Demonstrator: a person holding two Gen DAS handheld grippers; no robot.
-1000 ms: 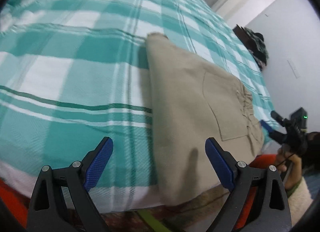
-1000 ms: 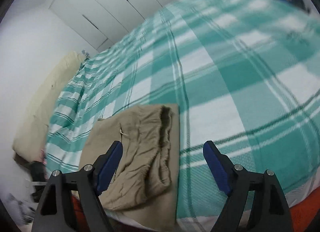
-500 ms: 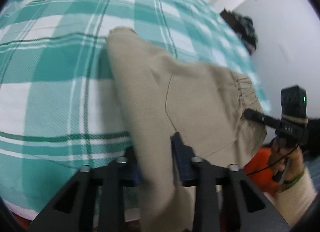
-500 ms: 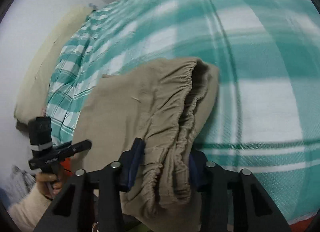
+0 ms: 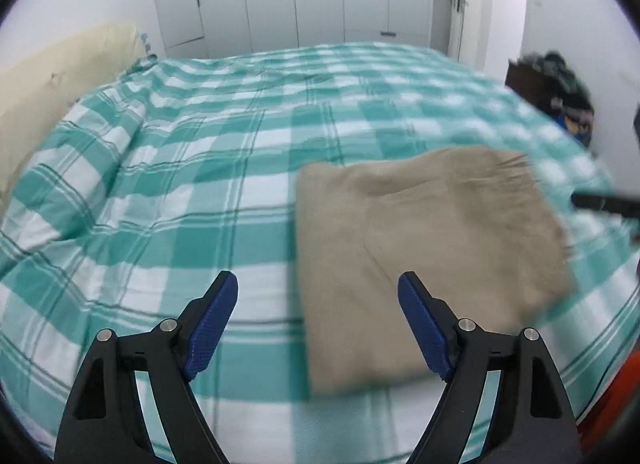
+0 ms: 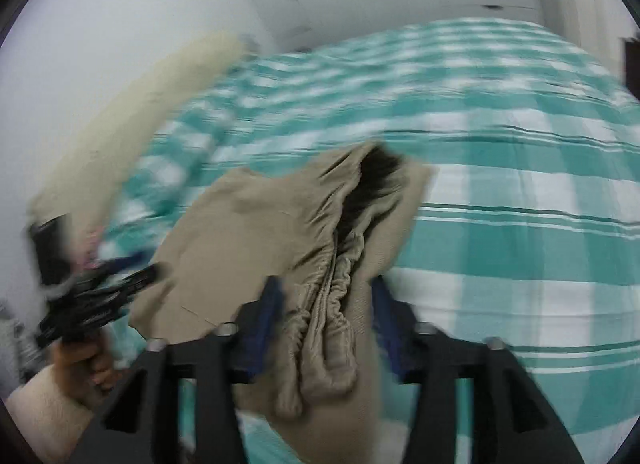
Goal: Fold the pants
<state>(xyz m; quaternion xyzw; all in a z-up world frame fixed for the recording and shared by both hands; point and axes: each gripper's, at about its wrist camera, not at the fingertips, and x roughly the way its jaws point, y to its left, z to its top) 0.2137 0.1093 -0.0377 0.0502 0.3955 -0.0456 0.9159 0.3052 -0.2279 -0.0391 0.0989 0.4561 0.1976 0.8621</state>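
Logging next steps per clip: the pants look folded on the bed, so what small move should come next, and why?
Probably open the right tool and back it off. Its blue pads still look closed around the bunched waistband of the tan pants, though the view is blurred, while the left tool is already open and holds nothing. The pants lie folded on the checked bedspread.

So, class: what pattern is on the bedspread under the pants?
Teal-and-white plaid bedspread; clearest in the left wrist view.
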